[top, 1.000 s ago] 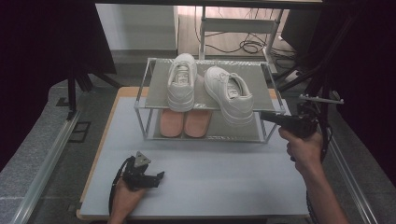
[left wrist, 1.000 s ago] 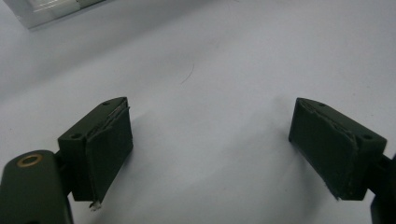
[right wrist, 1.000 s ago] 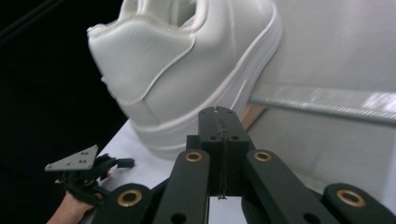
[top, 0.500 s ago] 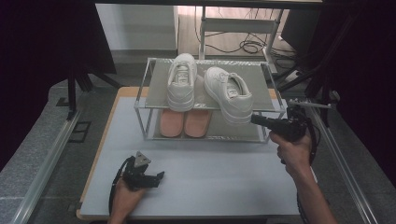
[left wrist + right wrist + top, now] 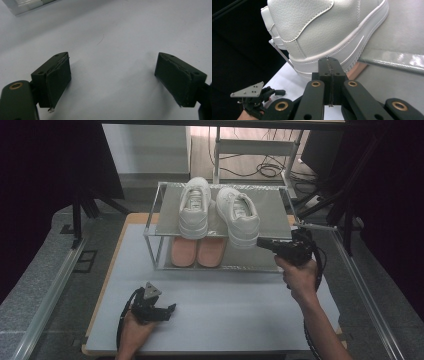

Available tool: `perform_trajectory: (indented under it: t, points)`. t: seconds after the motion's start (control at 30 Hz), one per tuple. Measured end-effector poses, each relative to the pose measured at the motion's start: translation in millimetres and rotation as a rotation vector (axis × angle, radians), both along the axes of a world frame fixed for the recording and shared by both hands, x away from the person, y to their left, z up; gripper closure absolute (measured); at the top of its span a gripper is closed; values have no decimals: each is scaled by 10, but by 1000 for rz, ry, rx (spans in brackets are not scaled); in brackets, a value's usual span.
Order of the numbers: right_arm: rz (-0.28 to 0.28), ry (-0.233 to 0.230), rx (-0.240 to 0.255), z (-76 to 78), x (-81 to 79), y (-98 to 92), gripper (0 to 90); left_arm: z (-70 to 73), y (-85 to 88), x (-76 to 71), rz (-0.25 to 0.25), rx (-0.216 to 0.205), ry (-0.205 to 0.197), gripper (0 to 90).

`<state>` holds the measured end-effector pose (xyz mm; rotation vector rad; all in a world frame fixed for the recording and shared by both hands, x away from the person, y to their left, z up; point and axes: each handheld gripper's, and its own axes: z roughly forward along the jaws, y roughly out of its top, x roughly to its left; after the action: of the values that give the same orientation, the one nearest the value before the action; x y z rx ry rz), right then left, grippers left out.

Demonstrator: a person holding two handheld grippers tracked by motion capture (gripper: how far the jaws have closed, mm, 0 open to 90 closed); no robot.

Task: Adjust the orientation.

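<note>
Two white sneakers stand on the top shelf of a metal rack (image 5: 272, 205), the left sneaker (image 5: 194, 207) beside the right sneaker (image 5: 237, 215). A pair of pink shoes (image 5: 197, 251) lies on the lower shelf. My right gripper (image 5: 260, 242) is shut with nothing in it, and its tip is just short of the right sneaker's heel. In the right gripper view the shut right gripper (image 5: 329, 62) points at the heel's sole edge on the sneaker (image 5: 317, 30). My left gripper (image 5: 170, 309) rests on the table at the front left, and its jaws stand open over bare table (image 5: 112, 75).
The rack stands at the back of a pale grey table (image 5: 225, 310) with a wooden edge. Aluminium rails run along both sides of the table. Cables and a metal frame lie on the floor behind. The left gripper (image 5: 262, 96) appears far off in the right gripper view.
My right gripper has moved left and slightly down, from beside the rack's right post to the right sneaker's heel. The left gripper has stayed put.
</note>
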<state>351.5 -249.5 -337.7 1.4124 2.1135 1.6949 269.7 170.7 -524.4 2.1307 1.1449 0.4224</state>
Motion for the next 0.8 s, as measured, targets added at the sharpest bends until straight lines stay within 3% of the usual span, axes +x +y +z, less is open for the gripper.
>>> perform_trajectory:
  t: [0.37,0.8]
  points:
    - [-6,0,-7,-40,217,225,900,0,1,0,0,1,-1,134]
    - [24,3,-15,-37,337,503,900,0,0,1,0,1,0,134]
